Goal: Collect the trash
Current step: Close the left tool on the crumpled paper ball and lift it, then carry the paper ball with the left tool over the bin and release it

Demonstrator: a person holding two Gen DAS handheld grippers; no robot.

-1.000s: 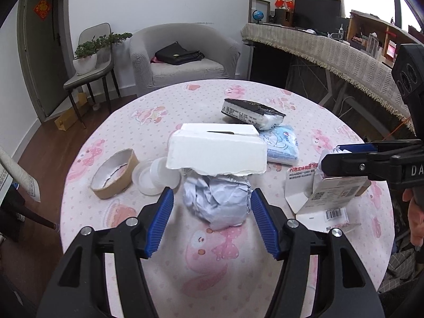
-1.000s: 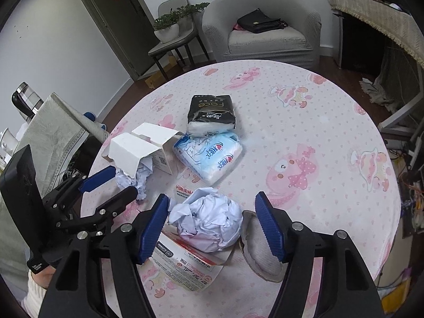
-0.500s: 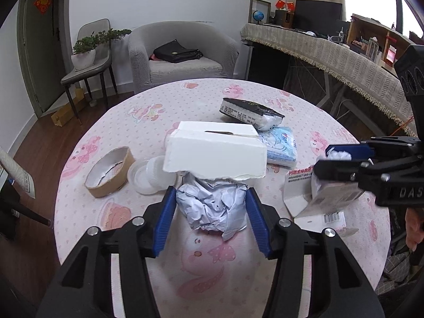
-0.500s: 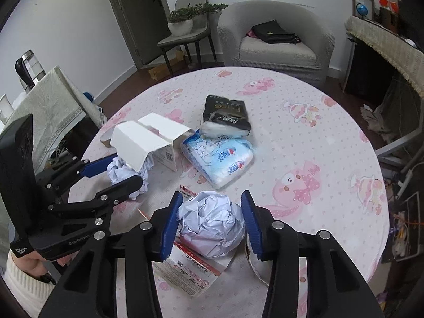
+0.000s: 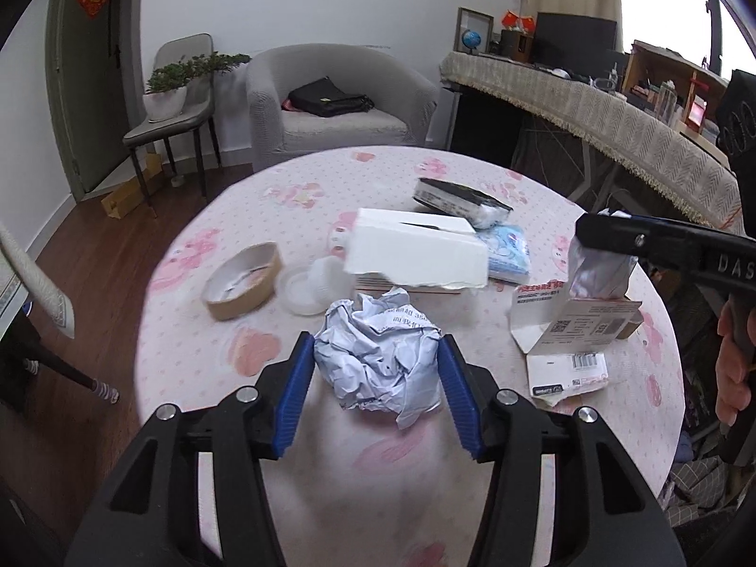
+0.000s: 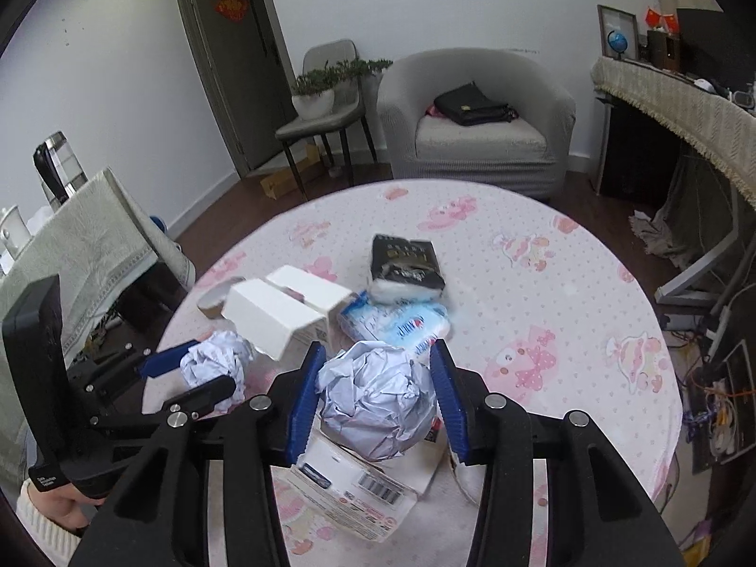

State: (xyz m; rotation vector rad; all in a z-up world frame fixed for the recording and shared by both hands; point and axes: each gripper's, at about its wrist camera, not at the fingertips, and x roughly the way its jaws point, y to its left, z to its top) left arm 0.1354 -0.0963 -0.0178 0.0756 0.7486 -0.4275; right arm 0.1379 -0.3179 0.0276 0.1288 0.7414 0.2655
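In the left wrist view, our left gripper point(image 5: 376, 378) had just been closing, and its blue pads point(image 5: 296, 390) pressed both sides of a crumpled paper ball point(image 5: 378, 359), which it held over the pink desk point(image 5: 198, 354). Just beyond the ball lay a white box point(image 5: 418, 253), with a brown paper bowl point(image 5: 241, 281) and a clear plastic lid point(image 5: 302, 290) off to the gripper's left. To its right our right gripper point(image 5: 600, 255) held a second paper wad point(image 5: 596, 270) above a flattened carton point(image 5: 567, 326).

In the right wrist view, our right gripper point(image 6: 375, 399) had also just been closing, its pads tight on that paper wad point(image 6: 375, 401), above the flattened carton point(image 6: 349, 486). Ahead lay a blue tissue pack point(image 6: 401, 326) and a black packet point(image 6: 406, 267). To the left, our left gripper point(image 6: 198, 373) gripped its paper ball point(image 6: 215, 359).
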